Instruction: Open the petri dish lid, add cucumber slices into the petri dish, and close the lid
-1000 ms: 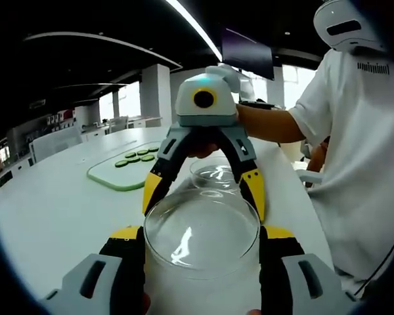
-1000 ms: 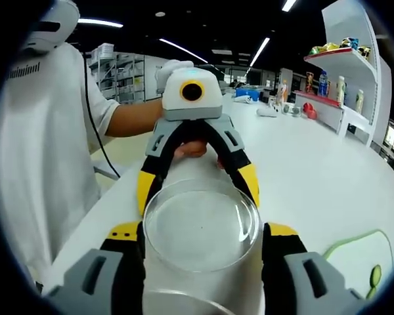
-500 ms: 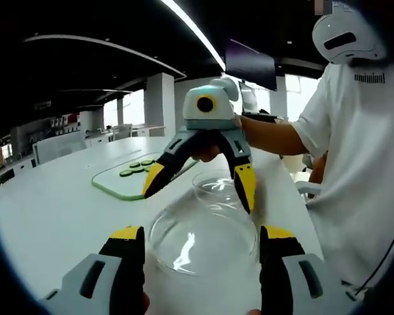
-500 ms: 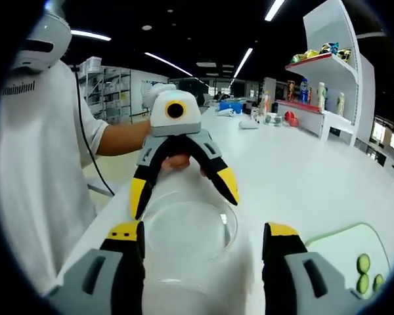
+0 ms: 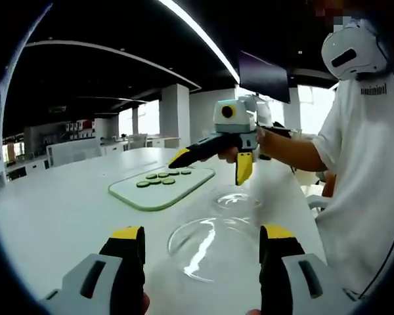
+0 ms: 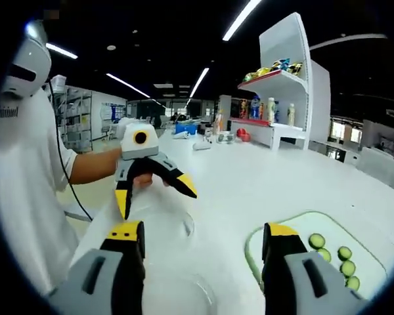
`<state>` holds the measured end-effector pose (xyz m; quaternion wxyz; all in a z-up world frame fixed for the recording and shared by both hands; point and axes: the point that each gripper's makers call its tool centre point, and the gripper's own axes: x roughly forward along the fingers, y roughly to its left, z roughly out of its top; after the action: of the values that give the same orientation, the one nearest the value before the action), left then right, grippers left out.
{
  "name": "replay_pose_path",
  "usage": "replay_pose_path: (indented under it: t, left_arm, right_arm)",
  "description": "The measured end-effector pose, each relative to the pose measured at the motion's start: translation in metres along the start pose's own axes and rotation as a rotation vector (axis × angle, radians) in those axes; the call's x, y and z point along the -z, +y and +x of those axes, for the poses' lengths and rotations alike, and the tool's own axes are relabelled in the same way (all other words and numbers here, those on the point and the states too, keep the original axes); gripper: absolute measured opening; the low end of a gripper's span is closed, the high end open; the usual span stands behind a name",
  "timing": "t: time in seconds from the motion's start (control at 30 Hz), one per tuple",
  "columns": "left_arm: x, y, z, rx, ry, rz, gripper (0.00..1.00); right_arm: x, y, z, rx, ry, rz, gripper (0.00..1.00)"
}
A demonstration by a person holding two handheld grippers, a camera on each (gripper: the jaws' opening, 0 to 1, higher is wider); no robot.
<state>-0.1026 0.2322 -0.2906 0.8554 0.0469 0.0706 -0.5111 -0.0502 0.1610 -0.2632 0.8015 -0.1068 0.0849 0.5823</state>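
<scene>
Two clear glass petri dish parts lie side by side on the white table. The nearer glass piece (image 5: 213, 246) rests just beyond my left gripper (image 5: 202, 235), which is open and touches nothing. The farther glass piece (image 5: 236, 199) sits below my right gripper (image 5: 211, 167), which hangs open and empty above the table. In the right gripper view, my right gripper (image 6: 203, 233) is open, with one glass piece (image 6: 177, 289) under it and the other glass piece (image 6: 167, 222) under the left gripper (image 6: 155, 197). Cucumber slices (image 5: 161, 178) (image 6: 335, 252) lie on a pale green board (image 5: 151, 195) (image 6: 295, 226).
A person in a white shirt (image 5: 368, 170) (image 6: 23, 177) stands at the table's edge, holding both grippers. A white shelf (image 6: 282, 85) with bottles and packets stands at the far side of the table (image 6: 249, 184). Bare table (image 5: 52, 216) lies left of the board.
The two grippers have drawn apart. The glass piece that sat between the jaws now lies on the table. The right gripper view has turned, bringing the cutting board more into sight.
</scene>
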Motion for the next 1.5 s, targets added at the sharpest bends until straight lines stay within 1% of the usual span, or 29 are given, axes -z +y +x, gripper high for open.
replay_pose_path:
  t: [0.1,0.2,0.27,0.37,0.4,0.47,0.5,0.57,0.63,0.73,0.93,1.07,1.17,1.23,1.33,1.37,1.5]
  left_arm:
    - [-0.004,0.006,-0.002,-0.033,-0.018,-0.003,0.71]
    - [-0.008,0.012,-0.004,-0.054,-0.036,-0.008,0.71]
    - [-0.009,0.015,-0.005,-0.066,-0.036,-0.008,0.71]
    - [-0.01,0.019,-0.008,-0.089,-0.04,0.001,0.71]
    - [-0.01,0.02,-0.009,-0.091,-0.041,0.002,0.71]
    - [-0.012,0.022,-0.012,-0.104,-0.051,0.003,0.71]
    - [-0.014,0.024,-0.014,-0.111,-0.057,0.0,0.71]
    - [-0.016,0.025,-0.016,-0.121,-0.061,0.009,0.71]
    - [-0.019,0.026,-0.018,-0.129,-0.067,0.013,0.71]
    - [-0.023,0.026,-0.021,-0.136,-0.078,0.02,0.71]
    - [-0.031,0.029,-0.026,-0.158,-0.09,0.038,0.71]
    - [-0.034,0.032,-0.029,-0.18,-0.097,0.04,0.71]
    - [-0.037,0.035,-0.032,-0.211,-0.106,0.042,0.71]
    - [-0.039,0.036,-0.034,-0.224,-0.112,0.039,0.7]
    - [-0.041,0.041,-0.038,-0.276,-0.105,0.047,0.7]
    - [-0.041,0.04,-0.039,-0.281,-0.104,0.046,0.7]
    - [-0.043,0.04,-0.045,-0.32,-0.114,0.047,0.69]
  right_arm:
    - [-0.003,-0.013,-0.017,0.091,-0.038,0.02,0.72]
    - [-0.002,-0.021,-0.032,0.157,-0.055,0.029,0.72]
    - [0.0,-0.023,-0.041,0.178,-0.06,0.039,0.72]
    - [0.005,-0.031,-0.056,0.24,-0.072,0.058,0.72]
    - [0.005,-0.032,-0.057,0.246,-0.073,0.06,0.72]
    - [0.006,-0.04,-0.07,0.3,-0.092,0.072,0.72]
    - [0.008,-0.044,-0.081,0.333,-0.1,0.081,0.72]
    - [0.011,-0.046,-0.094,0.357,-0.098,0.083,0.72]
    - [0.013,-0.052,-0.11,0.404,-0.104,0.092,0.72]
    - [0.014,-0.056,-0.134,0.452,-0.125,0.101,0.72]
    - [0.011,-0.061,-0.168,0.52,-0.131,0.086,0.72]
    - [0.011,-0.067,-0.194,0.584,-0.145,0.088,0.71]
    - [0.011,-0.069,-0.212,0.629,-0.163,0.096,0.71]
    - [0.012,-0.072,-0.225,0.679,-0.177,0.095,0.7]
    - [0.015,-0.079,-0.244,0.762,-0.19,0.099,0.69]
    - [0.016,-0.081,-0.252,0.795,-0.194,0.096,0.69]
    - [0.019,-0.08,-0.274,0.853,-0.204,0.102,0.69]
